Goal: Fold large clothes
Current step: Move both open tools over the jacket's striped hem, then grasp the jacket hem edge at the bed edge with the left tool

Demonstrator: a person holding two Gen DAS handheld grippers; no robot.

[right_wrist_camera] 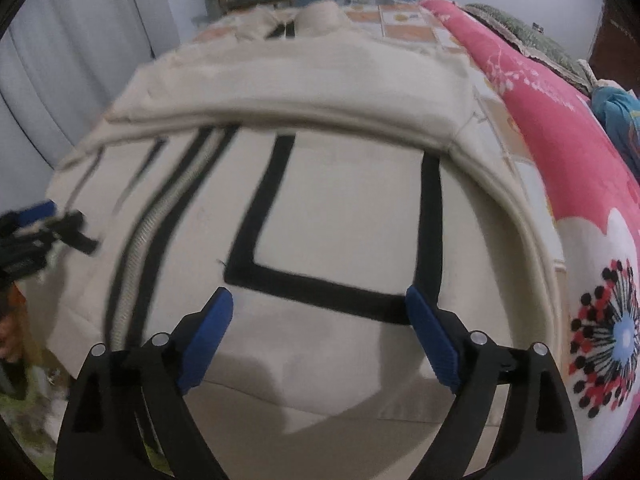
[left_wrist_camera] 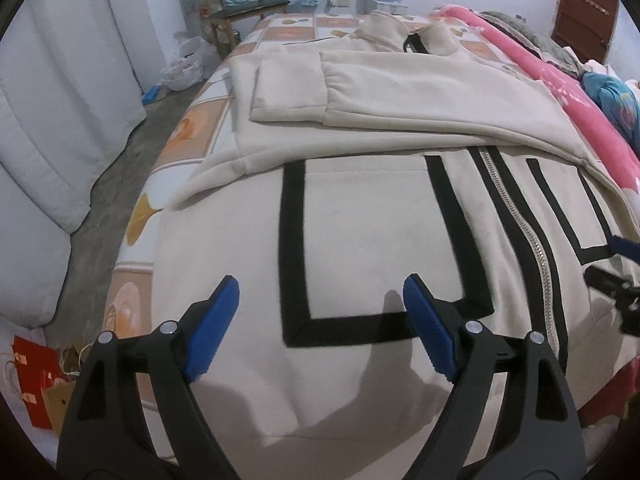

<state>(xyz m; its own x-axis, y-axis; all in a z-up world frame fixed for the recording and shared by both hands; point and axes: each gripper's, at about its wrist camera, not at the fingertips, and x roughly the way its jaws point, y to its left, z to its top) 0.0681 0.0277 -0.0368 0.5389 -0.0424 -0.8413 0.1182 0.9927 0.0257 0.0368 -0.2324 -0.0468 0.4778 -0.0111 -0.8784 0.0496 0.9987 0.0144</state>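
Lying lengthwise, collar far, jacket (left_wrist_camera: 360, 240) beneath both spread grippers (left (left_wrist_camera: 320, 308), right (right_wrist_camera: 320, 320)).

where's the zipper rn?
Left wrist view: zipper runs down the jacket right of the left gripper, between two black-trimmed pockets.

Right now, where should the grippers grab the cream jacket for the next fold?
Probably the bottom hem of the cream zip jacket, one corner each, coming in low from the near bed edge. Both sleeves already lie folded across the chest; left gripper and right gripper are open above the hem.
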